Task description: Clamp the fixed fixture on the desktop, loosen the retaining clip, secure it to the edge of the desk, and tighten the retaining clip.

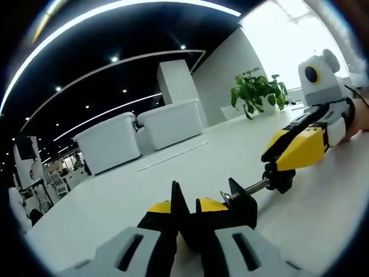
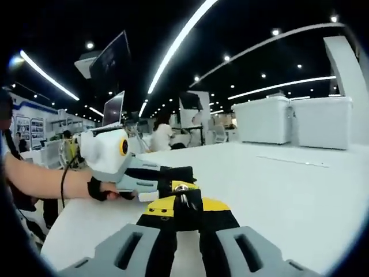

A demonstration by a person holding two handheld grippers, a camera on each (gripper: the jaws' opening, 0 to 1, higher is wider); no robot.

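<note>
A black clamp fixture (image 1: 241, 203) with a metal screw rod (image 1: 253, 186) sits low over the white desk (image 1: 144, 190). My left gripper (image 1: 187, 210), black jaws with yellow pads, is shut on the fixture's body. My right gripper (image 1: 281, 172) comes in from the right, its yellow jaws shut on the black knob (image 1: 281, 179) at the rod's end. In the right gripper view, my right gripper (image 2: 181, 203) holds the knob with its metal tip (image 2: 181, 188) showing between the jaws. Beyond it the left gripper (image 2: 167, 175) is held by a person's hand (image 2: 104, 189).
Two white lidded bins (image 1: 109, 141) (image 1: 170, 121) stand at the desk's far side, with a potted plant (image 1: 256, 92) beside them. The same bins (image 2: 262, 118) (image 2: 323, 121) show at the right. Monitors (image 2: 113, 108) and a seated person (image 2: 158, 135) are in the background.
</note>
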